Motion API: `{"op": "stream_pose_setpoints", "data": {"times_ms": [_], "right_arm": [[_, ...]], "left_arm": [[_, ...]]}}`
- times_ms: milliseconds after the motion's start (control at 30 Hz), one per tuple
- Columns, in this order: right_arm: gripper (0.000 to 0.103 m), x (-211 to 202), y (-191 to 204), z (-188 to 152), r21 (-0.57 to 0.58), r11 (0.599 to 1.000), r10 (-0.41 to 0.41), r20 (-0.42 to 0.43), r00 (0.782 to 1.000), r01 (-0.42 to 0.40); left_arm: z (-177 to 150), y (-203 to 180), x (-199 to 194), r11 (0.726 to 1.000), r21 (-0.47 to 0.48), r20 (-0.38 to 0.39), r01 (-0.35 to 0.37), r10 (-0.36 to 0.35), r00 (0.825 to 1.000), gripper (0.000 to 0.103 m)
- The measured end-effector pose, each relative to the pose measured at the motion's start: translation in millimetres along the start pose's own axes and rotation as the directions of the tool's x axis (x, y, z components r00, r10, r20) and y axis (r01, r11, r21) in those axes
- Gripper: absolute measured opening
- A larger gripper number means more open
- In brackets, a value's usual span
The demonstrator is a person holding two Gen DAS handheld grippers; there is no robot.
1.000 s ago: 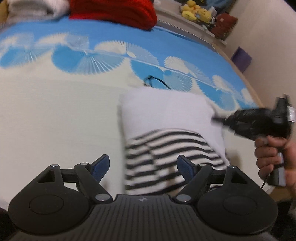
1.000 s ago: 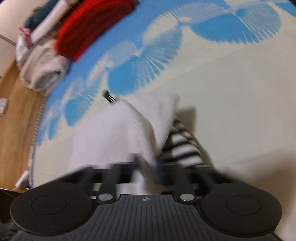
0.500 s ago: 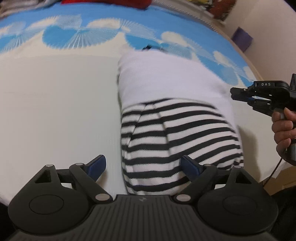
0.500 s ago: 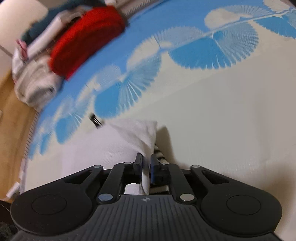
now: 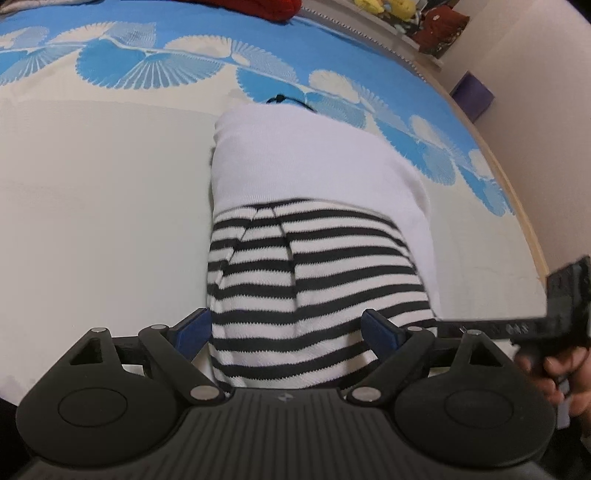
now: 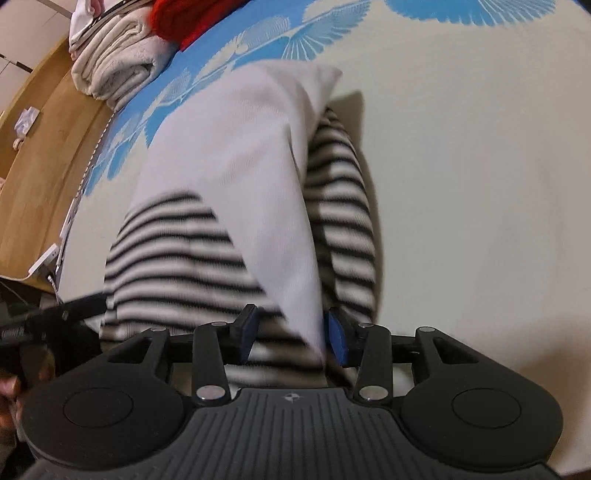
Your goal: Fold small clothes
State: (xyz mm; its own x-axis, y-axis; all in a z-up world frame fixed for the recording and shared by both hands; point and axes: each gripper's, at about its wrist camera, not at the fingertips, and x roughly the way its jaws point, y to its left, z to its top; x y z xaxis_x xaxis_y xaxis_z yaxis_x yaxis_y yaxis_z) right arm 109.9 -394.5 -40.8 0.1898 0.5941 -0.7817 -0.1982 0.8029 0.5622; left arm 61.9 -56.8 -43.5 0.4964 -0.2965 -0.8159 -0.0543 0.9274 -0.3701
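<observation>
On the cream middle of the bed cover (image 5: 92,192), close to its near edge, lies the small garment (image 5: 306,229), folded into a narrow block: a plain white part (image 5: 314,158) toward the blue fan-patterned band (image 5: 155,66) and a black-and-white striped part (image 5: 295,280) toward the near edge. A thin black cord (image 5: 284,99) shows at the garment's far end, just where cream meets blue.

The left gripper (image 5: 286,330) sits low over the striped end, its jaws wide apart; the blue pads (image 5: 380,328) flank the striped fabric, one just off its left edge, the other over its right side, with nothing pinched between them. The right gripper (image 6: 291,330) comes at the garment from the right side, jaws apart, with a white fold and striped cloth lying in the gap; whether the pads touch the fabric cannot be told, since that view is blurred.

In the left wrist view the right gripper's black body and the hand (image 5: 557,373) holding it show at the garment's right side.

Along the far edge of the bed sit a red knit (image 6: 184,18) and a stack of folded cream towels (image 6: 114,70); wooden floor (image 6: 40,147) lies beyond the bed's edge
</observation>
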Motion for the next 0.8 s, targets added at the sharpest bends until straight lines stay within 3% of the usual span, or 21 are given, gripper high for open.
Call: {"op": "stream_pose_setpoints", "data": {"times_ms": [67,133,200,233,300,333,400,467,500,533,600,700,800], "right_arm": [[0.04,-6,-1,-9,-0.016,1.0,0.005,-0.002,1.0,-0.005],[0.003,-15,2,-15,-0.048,0.999,0.01,0.022,1.0,-0.008],[0.002,-39,6,-13,-0.075,0.996,0.059,0.127,0.99,-0.05],[0.002,-62,3,-8,-0.059,0.991,0.127,0.227,0.966,-0.116],[0.002,-104,-4,-7,-0.035,0.968,0.243,0.382,0.892,-0.249],[0.002,-115,-4,-7,-0.046,0.968,0.244,0.41,0.879,-0.247],[0.002,-112,-3,-8,-0.062,0.988,0.152,0.374,0.915,-0.139],[0.002,-87,-7,-8,-0.057,0.998,0.007,0.245,0.969,0.007],[0.002,-71,-7,-9,-0.079,0.993,-0.069,0.176,0.982,0.084],[0.002,-55,-6,-11,-0.117,0.982,-0.139,0.106,0.985,0.151],[0.002,-32,1,-13,-0.173,0.964,-0.197,0.044,0.979,0.202],[0.002,-29,9,-6,-0.183,0.957,-0.217,0.054,0.975,0.224],[0.002,-31,7,-5,-0.2,0.947,-0.245,0.061,0.968,0.252]], "left_arm": [[-2,2,6,1.0,-0.019,-0.017,-0.003,0.003,1.0,0.091],[-4,7,8,0.999,-0.049,-0.024,0.001,-0.002,1.0,0.091],[-4,12,6,0.997,-0.08,-0.024,0.008,-0.01,1.0,0.091],[-4,14,2,0.996,-0.092,-0.017,0.012,-0.014,1.0,0.091],[-4,19,-4,0.993,-0.114,0.001,0.037,-0.037,0.999,0.091],[-5,22,-5,0.991,-0.126,0.002,0.044,-0.044,0.999,0.091],[-7,24,0,0.993,-0.111,-0.019,0.028,-0.031,0.999,0.091],[-13,23,12,0.997,-0.019,-0.06,-0.078,0.077,0.995,0.091],[-17,23,18,0.993,0.03,-0.071,-0.116,0.118,0.99,0.092],[-19,26,21,0.993,0.031,-0.079,-0.113,0.115,0.99,0.092],[-18,28,18,0.995,0.002,-0.095,-0.104,0.104,0.99,0.091],[-11,12,8,0.985,0.098,-0.076,-0.139,0.147,0.986,0.087],[-2,2,-2,0.992,0.097,-0.062,-0.084,0.09,0.994,0.086]]}}
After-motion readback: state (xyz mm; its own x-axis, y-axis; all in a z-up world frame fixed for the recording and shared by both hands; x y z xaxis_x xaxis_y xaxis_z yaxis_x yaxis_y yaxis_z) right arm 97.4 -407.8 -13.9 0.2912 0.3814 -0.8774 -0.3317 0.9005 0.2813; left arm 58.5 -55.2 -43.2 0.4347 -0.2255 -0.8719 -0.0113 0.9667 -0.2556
